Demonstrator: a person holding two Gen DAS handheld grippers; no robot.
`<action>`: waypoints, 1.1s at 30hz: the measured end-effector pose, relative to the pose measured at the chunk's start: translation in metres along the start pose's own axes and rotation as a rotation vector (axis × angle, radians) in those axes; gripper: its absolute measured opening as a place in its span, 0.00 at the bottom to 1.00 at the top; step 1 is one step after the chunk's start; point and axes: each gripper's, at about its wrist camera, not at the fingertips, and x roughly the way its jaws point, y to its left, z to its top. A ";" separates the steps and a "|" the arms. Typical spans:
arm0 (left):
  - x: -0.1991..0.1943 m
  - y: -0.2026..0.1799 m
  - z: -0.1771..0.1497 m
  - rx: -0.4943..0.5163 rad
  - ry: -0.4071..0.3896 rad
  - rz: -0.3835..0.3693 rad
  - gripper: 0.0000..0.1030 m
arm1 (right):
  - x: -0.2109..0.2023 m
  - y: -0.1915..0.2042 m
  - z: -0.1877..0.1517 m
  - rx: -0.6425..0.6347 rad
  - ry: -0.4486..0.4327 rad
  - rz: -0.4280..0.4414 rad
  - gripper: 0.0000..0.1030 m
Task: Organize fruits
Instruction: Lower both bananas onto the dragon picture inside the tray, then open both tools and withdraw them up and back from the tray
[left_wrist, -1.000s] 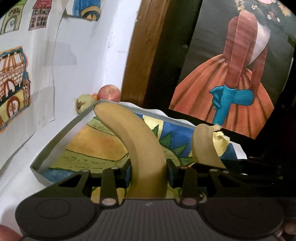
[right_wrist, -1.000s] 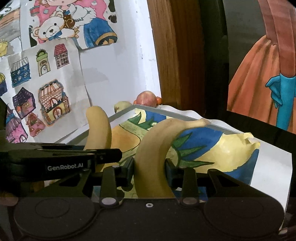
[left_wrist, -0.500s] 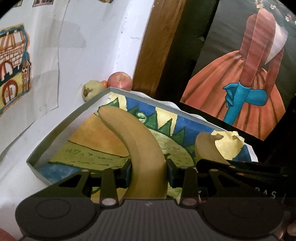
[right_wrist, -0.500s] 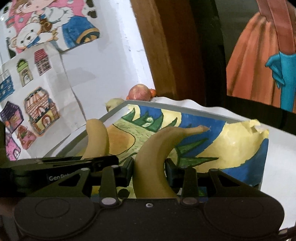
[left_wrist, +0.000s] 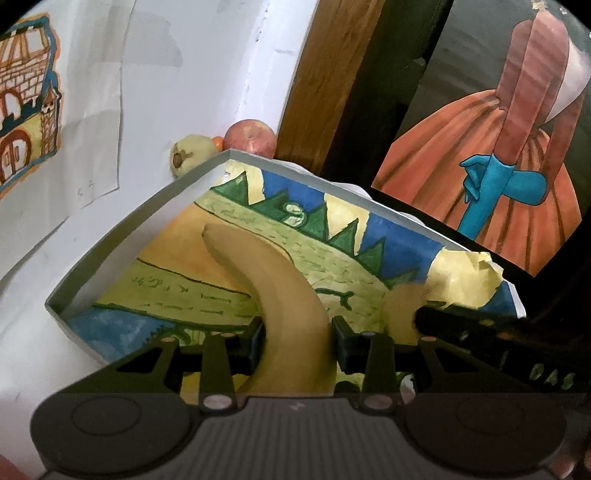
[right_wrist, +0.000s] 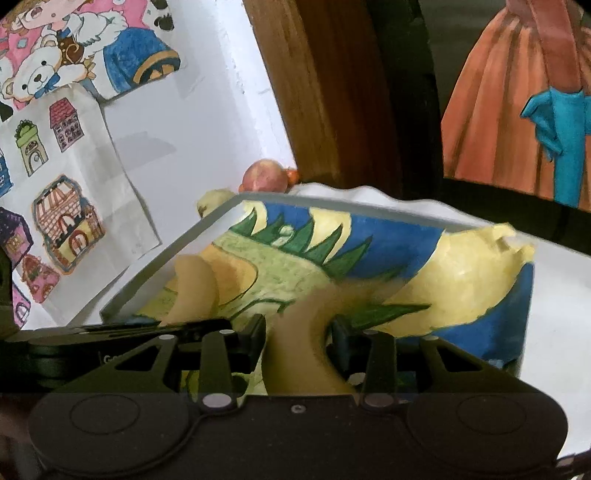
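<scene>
1. Centrally in the left wrist view, the left gripper (left_wrist: 297, 332) is clamping a banana (left_wrist: 280, 295), its two fingers pressing the fruit from both sides while the banana's tip is curving up toward the middle of the frame.
2. Below that tip, a grey tray (left_wrist: 122, 225) is lying open, lined with a painted landscape sheet (left_wrist: 314, 243) of green, blue and yellow.
3. At the lower centre of the right wrist view, the right gripper (right_wrist: 297, 332) is gripping a second banana (right_wrist: 306, 343), blurred, over the same tray.
4. Behind the tray's far corner, in the upper middle of the left view, an apple (left_wrist: 251, 134) and a pale pear (left_wrist: 190, 157) are sitting against the white wall.
5. Both bananas are hanging just above the painted sheet; contact cannot be told.
</scene>
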 end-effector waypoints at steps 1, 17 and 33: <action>0.000 0.001 0.000 -0.002 0.004 0.006 0.44 | -0.002 -0.001 0.001 0.004 -0.005 0.001 0.41; -0.085 0.001 -0.005 0.013 -0.239 0.030 0.94 | -0.089 0.026 -0.020 -0.159 -0.225 -0.090 0.88; -0.242 0.002 -0.072 0.070 -0.493 0.029 1.00 | -0.226 0.102 -0.089 -0.271 -0.511 -0.103 0.99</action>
